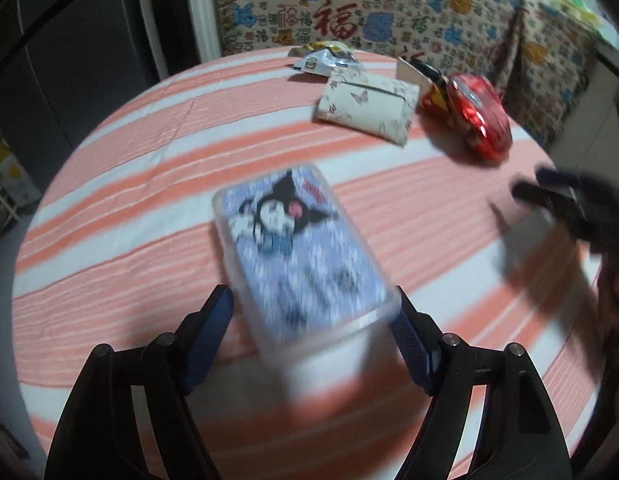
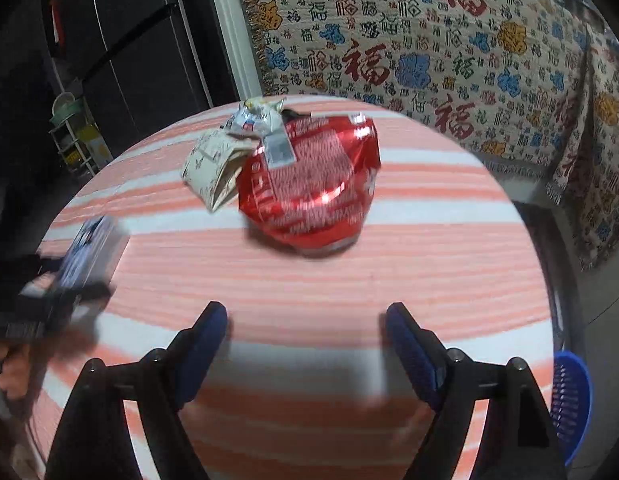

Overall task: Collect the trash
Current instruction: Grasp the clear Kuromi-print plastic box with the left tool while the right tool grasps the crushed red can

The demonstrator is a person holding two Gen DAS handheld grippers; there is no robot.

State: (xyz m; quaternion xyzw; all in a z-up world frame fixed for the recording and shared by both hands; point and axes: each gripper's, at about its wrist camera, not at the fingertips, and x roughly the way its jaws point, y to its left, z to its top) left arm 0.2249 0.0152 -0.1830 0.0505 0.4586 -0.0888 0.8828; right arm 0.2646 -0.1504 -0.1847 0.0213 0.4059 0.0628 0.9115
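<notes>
We straddle the box while trash waits ahead

Our left claw [image 1: 313,340], spread, flanks the cartoon-printed box [image 1: 297,256] without clear pressure; our right claw [image 2: 305,344], spread and empty, faces the red wrapper [image 2: 309,184] ahead on the tabletop [image 2: 429,248], apparently lined up to grab it.

Dim indoor light from overhead; soft shadows on round table with orange-and-white striped cloth [image 1: 157,184]. Motion blur on translucent plastic box with cartoon lid [image 1: 301,256]. Glare on shiny red foil wrapper [image 2: 313,184]. Fisheye bending, black corners.
</notes>
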